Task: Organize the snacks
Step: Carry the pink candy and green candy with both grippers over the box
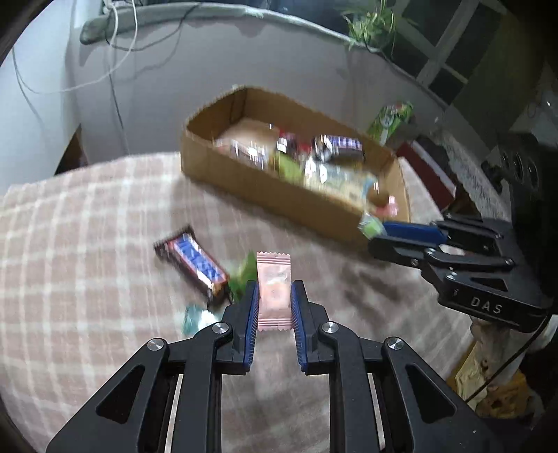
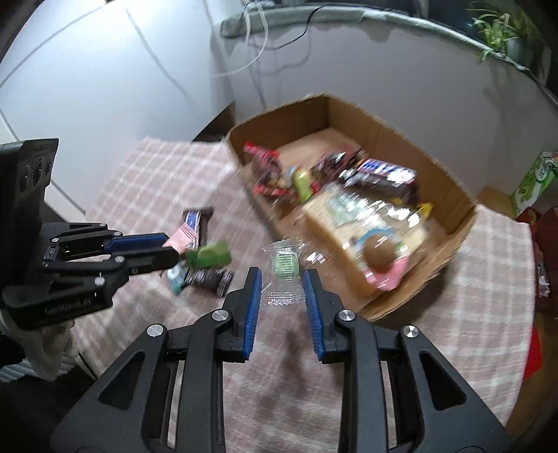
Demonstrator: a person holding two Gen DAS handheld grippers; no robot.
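Note:
My left gripper (image 1: 274, 296) is shut on a pink snack packet (image 1: 274, 290) and holds it above the checked tablecloth (image 1: 87, 244). My right gripper (image 2: 281, 285) is shut on a clear packet with a green sweet (image 2: 283, 275), near the front wall of the cardboard box (image 2: 450, 195). The box (image 1: 244, 181) holds several snack bars and packets. On the cloth lie a blue-and-brown chocolate bar (image 1: 195, 263), a green packet (image 1: 244, 277) and a teal packet (image 1: 195, 319). In the right wrist view the left gripper (image 2: 174, 252) shows at the left with the pink packet (image 2: 183, 237).
A green carton (image 1: 390, 120) stands behind the box, with a red box (image 1: 429, 170) beside it. Cables hang down the white wall (image 1: 115, 69). A plant (image 2: 502, 31) sits on the ledge. The table edge curves at the right (image 2: 523, 313).

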